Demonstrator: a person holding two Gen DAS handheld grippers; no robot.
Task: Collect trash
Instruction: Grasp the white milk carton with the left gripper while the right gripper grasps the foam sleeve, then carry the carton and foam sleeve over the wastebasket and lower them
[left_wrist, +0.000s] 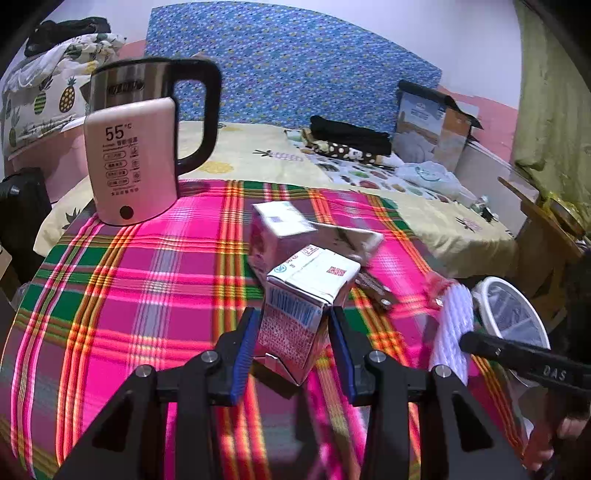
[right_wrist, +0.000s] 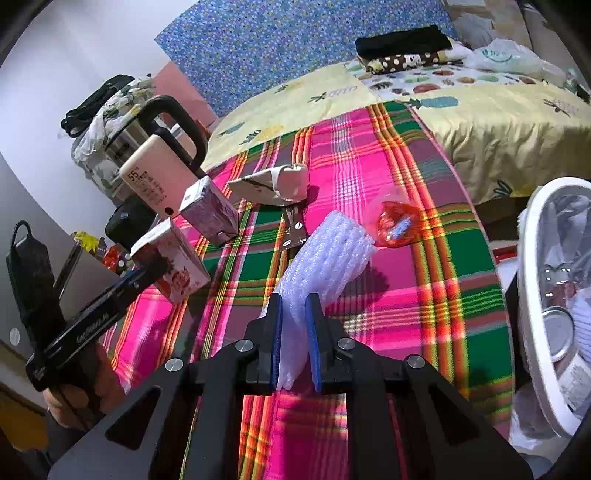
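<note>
- The left tongs (left_wrist: 291, 347) are clenched on a red-printed drink carton (left_wrist: 303, 314), its tilted body squeezed between the two blue pads; in the right wrist view the same carton (right_wrist: 173, 266) sits at the left side of the plaid cloth.
- The right tongs (right_wrist: 295, 343) are clenched on a strip of white bubble wrap (right_wrist: 325, 258), which sticks forward past the pads over the cloth.
- A second, purple carton (left_wrist: 273, 236) stands just behind the gripped one, and a flattened white carton (left_wrist: 354, 236) lies beside it toward the far edge of the surface (left_wrist: 129, 295).
- A small metal piece (right_wrist: 293, 230) lies between the flattened carton and the bubble wrap.
- A red wrapper (right_wrist: 397, 223) lies apart from the rest on the right half of the cloth, with bare plaid around it.
- A kettle (left_wrist: 136, 147) with a black handle stands at the far left corner, near the edge.
- A white bin (right_wrist: 546, 295) stands just off the right edge of the surface, its rim below cloth level, with crumpled wrappers and a can lid inside.
- The nearest stretch of cloth, in front of both tongs, is bare.
- A bed (right_wrist: 480, 122) with a yellow printed cover lies beyond the far edge.
</note>
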